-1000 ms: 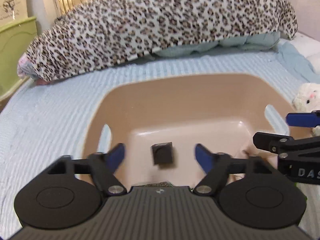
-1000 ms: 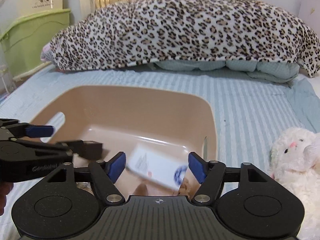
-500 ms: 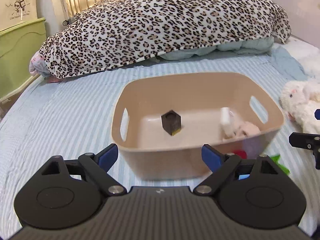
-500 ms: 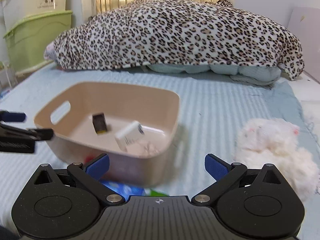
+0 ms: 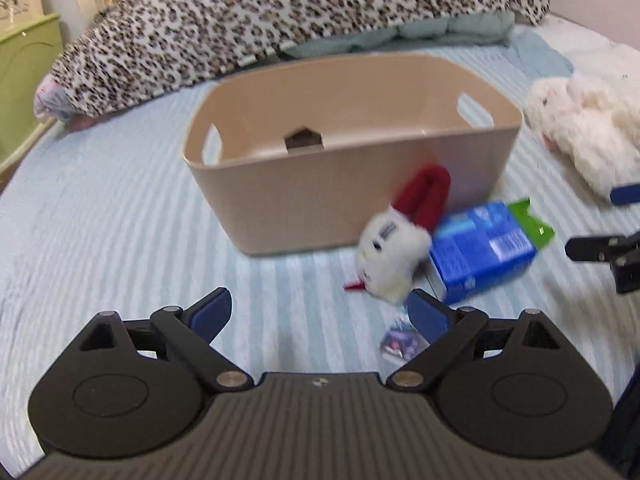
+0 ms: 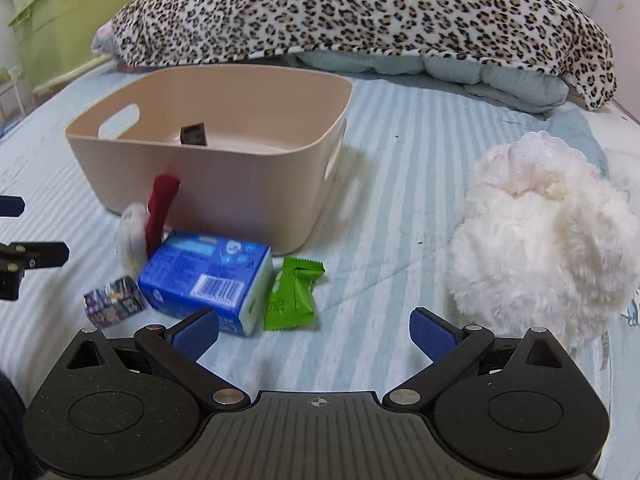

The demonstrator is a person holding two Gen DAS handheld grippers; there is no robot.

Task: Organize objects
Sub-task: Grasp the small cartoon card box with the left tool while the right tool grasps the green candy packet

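Observation:
A beige plastic bin [image 5: 352, 184] [image 6: 224, 176] stands on the striped bed with a small dark cube [image 5: 303, 139] [image 6: 193, 135] inside. In front of it lie a blue tissue pack [image 5: 482, 250] [image 6: 208, 276], a green snack packet [image 6: 292, 292] [image 5: 534, 220], a red-and-white plush [image 5: 400, 240] [image 6: 154, 216] and a small printed cube [image 5: 400, 342] [image 6: 114, 300]. A big white plush [image 6: 548, 248] [image 5: 580, 124] lies to the right. My left gripper [image 5: 320, 312] is open and empty, short of the pile. My right gripper [image 6: 314, 332] is open and empty, near the green packet.
A leopard-print blanket [image 6: 360, 12] over a pale quilt [image 6: 492, 76] is heaped across the back of the bed. Green storage boxes [image 6: 76, 20] stand at the far left beyond the bed edge.
Both grippers have pulled back and down from over the bin to low above the bed. The loose items in front of the bin have come into view.

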